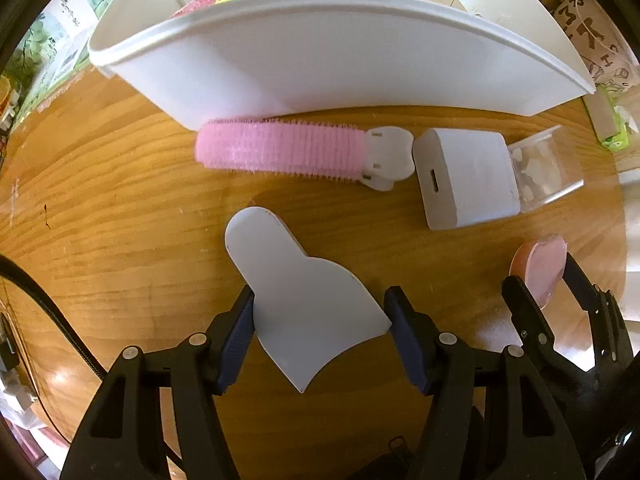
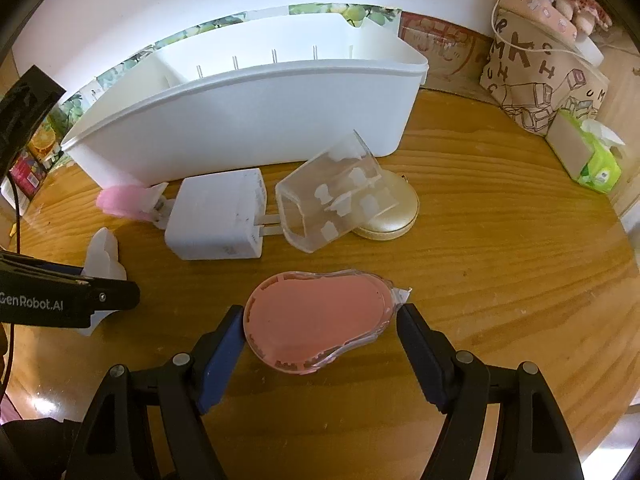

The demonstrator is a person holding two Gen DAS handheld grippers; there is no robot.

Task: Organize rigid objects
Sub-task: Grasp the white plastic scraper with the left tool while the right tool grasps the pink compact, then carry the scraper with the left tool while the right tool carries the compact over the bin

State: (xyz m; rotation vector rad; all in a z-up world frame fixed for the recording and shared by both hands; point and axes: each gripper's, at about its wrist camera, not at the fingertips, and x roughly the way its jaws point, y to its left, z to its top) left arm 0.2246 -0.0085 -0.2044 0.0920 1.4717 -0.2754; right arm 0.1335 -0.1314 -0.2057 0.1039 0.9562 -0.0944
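The left gripper points down at the wooden table. Its two blue pads press on the sides of a flat white plastic piece, so it is clamped on it. Just past the tips lies a pink hair roller clip, and beyond that stands the white bin. To the roller's right sits a white plug block with a clear box beside it.

The right gripper is clamped on a pink tape dispenser, one pad on each end. Ahead of it lie the plug block, the clear box and a gold round case under the box. The bin stands behind them.

On the left gripper's side, seen from the right camera, white letters read "GenRobot.AI". Far to the right stands a brown paper bag with big dark letters; I can make out M, K, H and U. Next to it is a green tissue pack whose small print is too tiny to read.
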